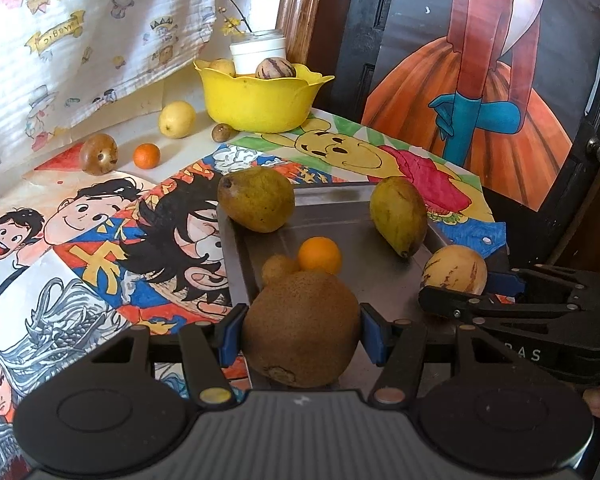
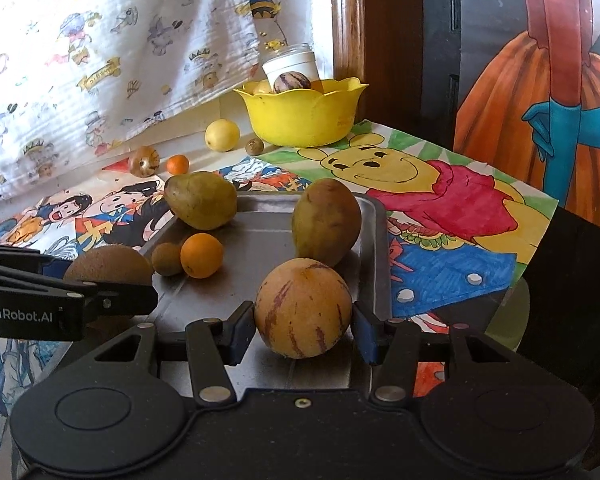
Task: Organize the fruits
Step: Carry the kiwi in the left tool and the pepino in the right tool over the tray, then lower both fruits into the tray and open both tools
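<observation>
My left gripper (image 1: 302,330) is shut on a large brown kiwi (image 1: 300,328), held over the near left corner of the grey metal tray (image 1: 364,280). My right gripper (image 2: 303,326) is shut on a yellow pepino melon with purple streaks (image 2: 303,307), low over the tray (image 2: 260,248) near its right side. In the tray lie two green-brown pears (image 1: 256,198) (image 1: 398,214), a small orange (image 1: 320,255) and a small kiwi (image 1: 278,267). Each gripper shows in the other's view: the right gripper (image 1: 454,286) with the melon (image 1: 456,268), the left gripper (image 2: 112,284) with the kiwi (image 2: 108,266).
A yellow bowl (image 1: 260,100) at the back holds fruit and a white jar (image 1: 259,53). Loose on the table behind the tray lie a lemon (image 1: 177,119), a small orange (image 1: 147,155) and two brown fruits (image 1: 99,153) (image 1: 222,132). A patterned cloth (image 1: 80,40) hangs at left.
</observation>
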Demonstrator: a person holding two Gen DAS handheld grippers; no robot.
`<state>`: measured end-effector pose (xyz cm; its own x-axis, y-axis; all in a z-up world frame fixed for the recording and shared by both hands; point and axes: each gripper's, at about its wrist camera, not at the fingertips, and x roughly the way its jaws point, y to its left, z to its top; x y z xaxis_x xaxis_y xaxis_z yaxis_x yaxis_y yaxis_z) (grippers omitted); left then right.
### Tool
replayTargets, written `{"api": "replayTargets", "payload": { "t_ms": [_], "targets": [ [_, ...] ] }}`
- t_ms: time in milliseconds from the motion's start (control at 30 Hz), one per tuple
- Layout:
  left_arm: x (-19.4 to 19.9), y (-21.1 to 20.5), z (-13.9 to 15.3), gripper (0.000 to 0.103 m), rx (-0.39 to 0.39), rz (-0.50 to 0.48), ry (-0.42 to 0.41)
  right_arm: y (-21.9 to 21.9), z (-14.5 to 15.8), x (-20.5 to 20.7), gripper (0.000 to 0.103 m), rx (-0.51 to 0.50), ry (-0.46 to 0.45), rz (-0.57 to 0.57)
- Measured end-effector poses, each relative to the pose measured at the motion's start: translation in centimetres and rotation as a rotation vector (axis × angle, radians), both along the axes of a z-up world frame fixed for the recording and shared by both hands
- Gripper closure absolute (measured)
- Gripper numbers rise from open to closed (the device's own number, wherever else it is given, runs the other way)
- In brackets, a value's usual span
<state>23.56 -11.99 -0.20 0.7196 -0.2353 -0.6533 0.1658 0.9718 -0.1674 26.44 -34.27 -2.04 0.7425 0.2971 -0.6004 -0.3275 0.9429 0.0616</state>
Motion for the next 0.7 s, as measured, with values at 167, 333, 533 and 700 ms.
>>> {"api": "replayTargets", "payload": {
  "t_ms": [167,333,533,700],
  "targets": [
    [0.16,0.42,0.06,0.04,-0.02,0.012,0.008,-0.08,-0.04,0.0,0.049,-0.005,-0.004,0.011],
    [0.21,0.56,0.02,0.04,-0.018,0.016,0.013,0.0,-0.01,-0.06,0.049,-0.018,-0.006,0.018],
    [0.19,0.56,-0.01,0.04,-0.01,0.005,0.013,-0.07,-0.07,-0.44,0.047,-0.023,-0.014,0.024],
    [0.11,0.78,0.23,0.04,-0.045,-0.009,0.014,-0.26,-0.03,-0.97,0.044,-0.016,-0.009,0.034]
  ]
}}
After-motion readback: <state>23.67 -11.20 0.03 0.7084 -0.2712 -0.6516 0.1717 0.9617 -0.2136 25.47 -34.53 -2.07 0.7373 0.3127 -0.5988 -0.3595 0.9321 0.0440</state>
